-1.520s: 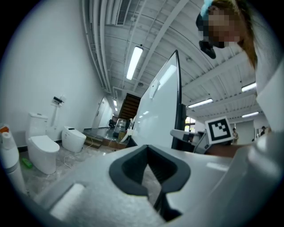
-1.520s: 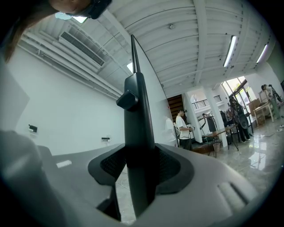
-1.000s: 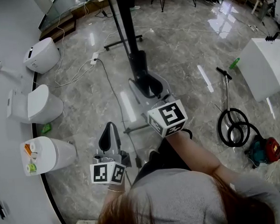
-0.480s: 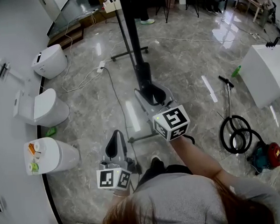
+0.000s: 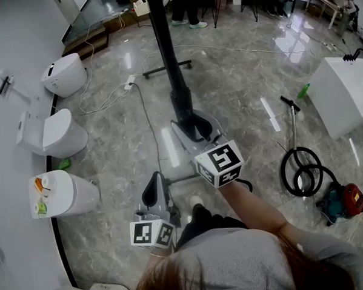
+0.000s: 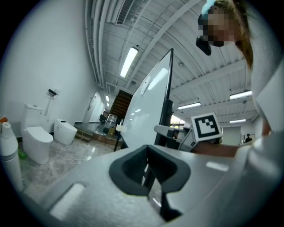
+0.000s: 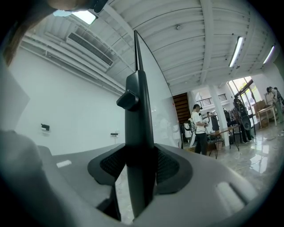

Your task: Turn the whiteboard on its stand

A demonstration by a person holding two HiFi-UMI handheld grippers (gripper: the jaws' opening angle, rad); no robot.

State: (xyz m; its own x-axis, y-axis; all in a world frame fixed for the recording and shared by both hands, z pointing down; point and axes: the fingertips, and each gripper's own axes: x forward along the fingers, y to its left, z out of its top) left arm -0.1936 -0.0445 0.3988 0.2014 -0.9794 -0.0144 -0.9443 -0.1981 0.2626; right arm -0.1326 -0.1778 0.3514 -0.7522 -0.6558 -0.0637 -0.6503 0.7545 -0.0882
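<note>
Underneath, a grey marbled floor (image 5: 245,77) is shining and filling most of the head view. On it the whiteboard (image 5: 167,51) is standing on its stand (image 5: 155,70). From above it is showing only as a dark narrow edge, running away from the person toward the top of the view. At the right a white box (image 5: 346,96) is standing well apart from it, and along the white wall at the left three toilets (image 5: 55,134) are sitting in a row. A vacuum cleaner (image 5: 341,199) with a coiled black hose is lying near the box, and a white cable (image 5: 145,116) is trailing over the floor beside the stand. The right gripper (image 5: 192,119) is pinching the near dark edge of the whiteboard: in the right gripper view the frame is standing upright between the two pads, and both are pressing on it. The left gripper (image 5: 154,179) is hovering nearer to the person and to the left, apart from the board. Its jaws are resting together with only a thin slit between them, and they are holding nothing. A small green bottle (image 5: 304,91) is lying beside the box.
</note>
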